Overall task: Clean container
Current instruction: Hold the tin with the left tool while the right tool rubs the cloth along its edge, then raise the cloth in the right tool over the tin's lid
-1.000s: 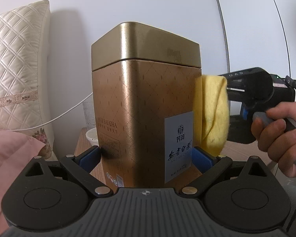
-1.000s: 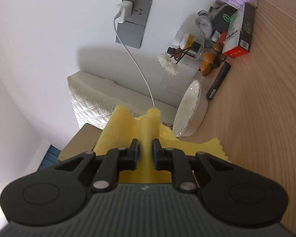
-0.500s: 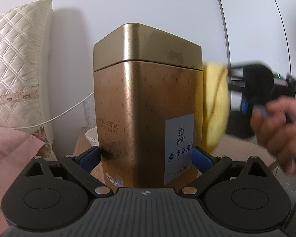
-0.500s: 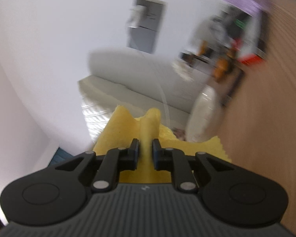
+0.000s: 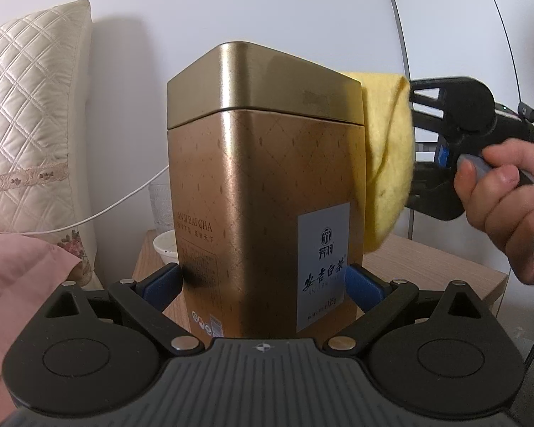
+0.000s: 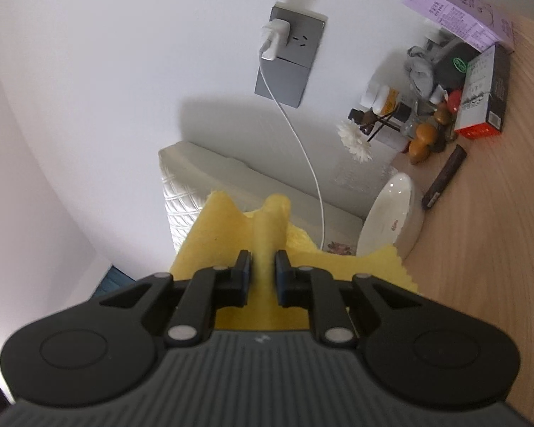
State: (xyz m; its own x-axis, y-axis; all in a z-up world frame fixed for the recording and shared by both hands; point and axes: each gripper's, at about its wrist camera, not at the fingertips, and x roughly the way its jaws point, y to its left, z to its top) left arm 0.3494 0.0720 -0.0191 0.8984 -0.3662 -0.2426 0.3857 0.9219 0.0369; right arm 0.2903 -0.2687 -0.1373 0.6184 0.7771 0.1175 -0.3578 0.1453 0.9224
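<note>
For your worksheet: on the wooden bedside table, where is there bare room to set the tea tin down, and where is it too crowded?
Free: the bare wood of the table between the white bowl and the near edge. Crowded: the far corner by the wall, packed with the purple carton, a boxed item, bottles and wooden figures.

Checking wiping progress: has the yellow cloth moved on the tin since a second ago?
Yes. The yellow cloth has climbed the gold tin's side to its lid.

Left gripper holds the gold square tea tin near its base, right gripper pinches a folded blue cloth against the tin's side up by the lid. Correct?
One thing is off: the cloth is yellow, not blue. The left wrist view shows it folded against the side of the gold square tea tin by the lid, pinched by the right gripper. The left gripper does hold the tin near its base.
</note>
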